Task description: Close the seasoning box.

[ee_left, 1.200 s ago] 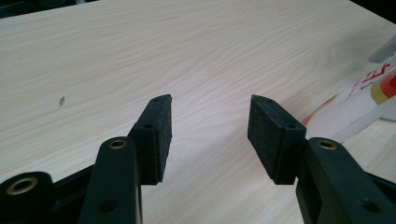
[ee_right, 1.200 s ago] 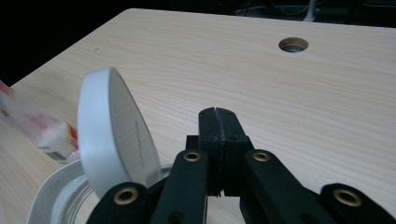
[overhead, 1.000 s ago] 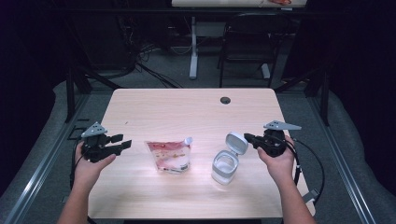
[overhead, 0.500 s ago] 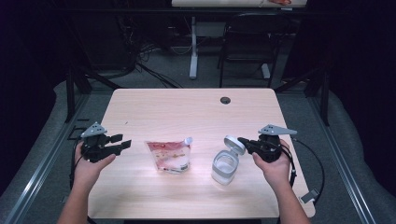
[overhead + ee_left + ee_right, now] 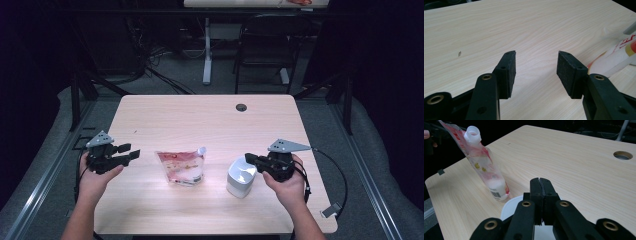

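The pale wooden table [image 5: 200, 120] carries a red-and-white spouted refill pouch [image 5: 181, 166] at its middle, with a white flip-lid plastic container [image 5: 240, 177] just beside it. The container's lid, raised a second ago, now lies down under the right gripper [image 5: 252, 160], whose jaws are pressed together on nothing; closing looks finished. The pouch stands with its long axis leaning, spout uppermost. The left gripper [image 5: 131, 151] hovers wide open and empty.
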`<state>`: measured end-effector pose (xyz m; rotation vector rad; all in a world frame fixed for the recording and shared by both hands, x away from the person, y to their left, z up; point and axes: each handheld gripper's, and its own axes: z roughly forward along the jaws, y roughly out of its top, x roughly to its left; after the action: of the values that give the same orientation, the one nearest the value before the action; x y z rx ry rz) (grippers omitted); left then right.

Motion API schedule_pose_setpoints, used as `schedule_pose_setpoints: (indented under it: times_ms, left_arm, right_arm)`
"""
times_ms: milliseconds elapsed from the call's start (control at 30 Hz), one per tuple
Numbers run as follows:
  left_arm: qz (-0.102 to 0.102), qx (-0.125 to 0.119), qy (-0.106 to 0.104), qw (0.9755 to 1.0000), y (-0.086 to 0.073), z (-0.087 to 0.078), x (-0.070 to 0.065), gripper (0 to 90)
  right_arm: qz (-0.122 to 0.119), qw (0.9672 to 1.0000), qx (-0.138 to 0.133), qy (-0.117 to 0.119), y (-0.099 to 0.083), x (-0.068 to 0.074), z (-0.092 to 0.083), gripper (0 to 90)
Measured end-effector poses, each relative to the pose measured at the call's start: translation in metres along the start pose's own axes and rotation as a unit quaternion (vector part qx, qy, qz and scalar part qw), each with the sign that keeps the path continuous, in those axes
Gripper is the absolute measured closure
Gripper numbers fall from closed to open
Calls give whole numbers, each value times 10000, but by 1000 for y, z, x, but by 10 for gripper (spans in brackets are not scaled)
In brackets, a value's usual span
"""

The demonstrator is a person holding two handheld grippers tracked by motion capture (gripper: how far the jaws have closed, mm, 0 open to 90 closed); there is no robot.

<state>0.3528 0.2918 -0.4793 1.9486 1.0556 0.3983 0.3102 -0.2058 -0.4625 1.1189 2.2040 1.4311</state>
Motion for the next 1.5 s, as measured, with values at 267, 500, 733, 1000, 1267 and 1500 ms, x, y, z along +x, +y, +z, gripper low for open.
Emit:
schedule_pose_setpoints:
  times_ms: [267,500,733,1000,1267,1500]
  left_arm:
    - [-8,-4,16,10000,0,0,0,500]
    - [-48,-3,23,10000,-1,0,1,499]
    - [-84,-3,27,10000,-2,0,3,497]
    - [-116,-23,33,9999,-3,0,4,495]
    - [-177,-10,65,9998,-6,2,6,495]
    - [-259,27,100,9996,-12,6,11,494]
  right_arm:
    - [80,9999,37,-99,-9,-4,0,875]
    - [184,9993,4,-337,-16,-14,-5,851]
    - [351,9978,-55,-563,-24,-25,-12,796]
    - [474,9954,-135,-820,-34,-35,-16,684]
    - [603,9906,-113,-1225,-45,-51,-21,505]
    - [720,9861,6,-1500,-61,-64,-19,436]
